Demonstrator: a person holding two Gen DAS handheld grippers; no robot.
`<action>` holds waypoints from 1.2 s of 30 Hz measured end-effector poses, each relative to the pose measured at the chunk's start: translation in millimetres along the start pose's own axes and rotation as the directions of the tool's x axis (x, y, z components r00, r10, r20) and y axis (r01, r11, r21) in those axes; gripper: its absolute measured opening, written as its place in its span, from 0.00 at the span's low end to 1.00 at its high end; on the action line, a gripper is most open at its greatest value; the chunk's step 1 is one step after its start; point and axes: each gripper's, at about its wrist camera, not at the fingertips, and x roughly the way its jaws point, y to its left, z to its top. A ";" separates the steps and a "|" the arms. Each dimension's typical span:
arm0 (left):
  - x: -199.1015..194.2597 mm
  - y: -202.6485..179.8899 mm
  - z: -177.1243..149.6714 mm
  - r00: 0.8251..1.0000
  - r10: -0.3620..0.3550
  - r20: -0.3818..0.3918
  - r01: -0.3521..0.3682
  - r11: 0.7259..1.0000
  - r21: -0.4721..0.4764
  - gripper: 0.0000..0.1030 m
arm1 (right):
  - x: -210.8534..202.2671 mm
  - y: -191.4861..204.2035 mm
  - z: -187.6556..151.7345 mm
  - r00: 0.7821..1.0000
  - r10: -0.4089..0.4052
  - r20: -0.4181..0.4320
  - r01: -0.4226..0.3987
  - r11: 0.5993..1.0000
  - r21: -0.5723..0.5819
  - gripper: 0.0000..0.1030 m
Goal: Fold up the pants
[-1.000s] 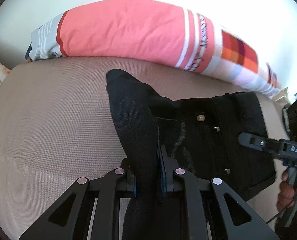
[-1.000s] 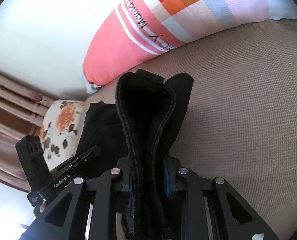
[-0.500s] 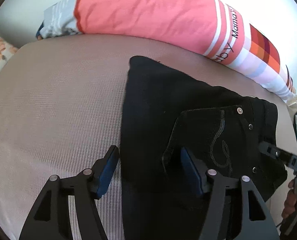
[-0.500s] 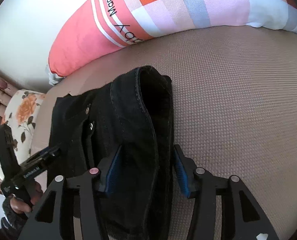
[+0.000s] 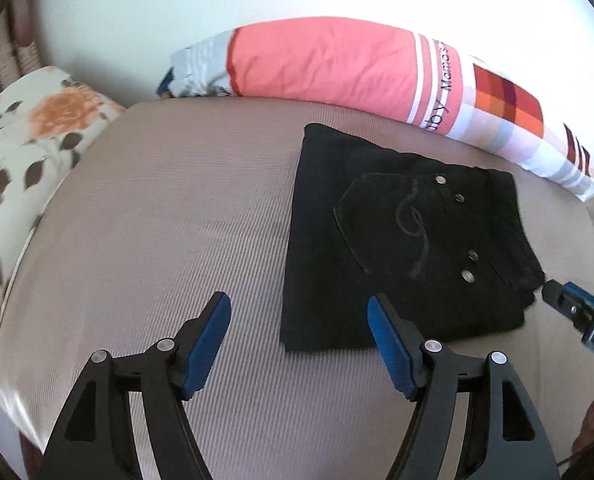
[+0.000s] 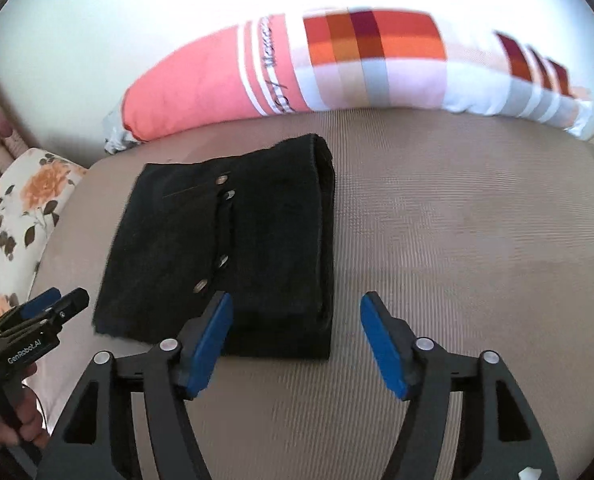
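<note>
The black pants (image 5: 401, 240) lie folded into a flat rectangle on the beige bed surface (image 5: 177, 220), back pocket and metal rivets facing up. They also show in the right wrist view (image 6: 225, 240), with the thick folded edge on the right. My left gripper (image 5: 299, 312) is open and empty, hovering just in front of the pants' near left corner. My right gripper (image 6: 295, 312) is open and empty, just in front of the near right corner. Each gripper shows at the edge of the other's view.
A long pink, striped and checked bolster pillow (image 5: 357, 68) lies along the back by the white wall. A floral pillow (image 5: 21, 140) sits at the left edge. Bare bed surface stretches left of the pants and to their right (image 6: 477, 220).
Both grippers opened and let go of the pants, then pulled back and up. The pants, held up in both grippers a second ago, now lie flat and folded.
</note>
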 end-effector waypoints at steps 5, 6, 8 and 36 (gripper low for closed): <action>-36.6 -4.6 -27.4 0.996 0.066 0.059 -0.067 0.998 0.016 0.69 | -31.8 20.2 -31.1 0.998 -0.017 0.055 0.018 1.000 -0.019 0.74; -42.7 -5.9 -32.0 0.994 0.083 0.072 -0.085 0.996 0.023 0.70 | -36.1 23.5 -35.5 0.998 -0.022 0.062 0.024 0.999 -0.023 0.75; -53.9 -6.5 -40.8 0.990 0.107 0.091 -0.109 0.994 0.024 0.69 | -43.6 29.9 -43.7 0.996 -0.035 0.076 0.037 0.999 -0.027 0.78; -94.0 -11.8 -83.9 0.977 0.150 0.150 -0.160 0.986 0.052 0.70 | -74.7 71.0 -90.0 0.987 -0.095 0.129 0.112 0.986 -0.124 0.85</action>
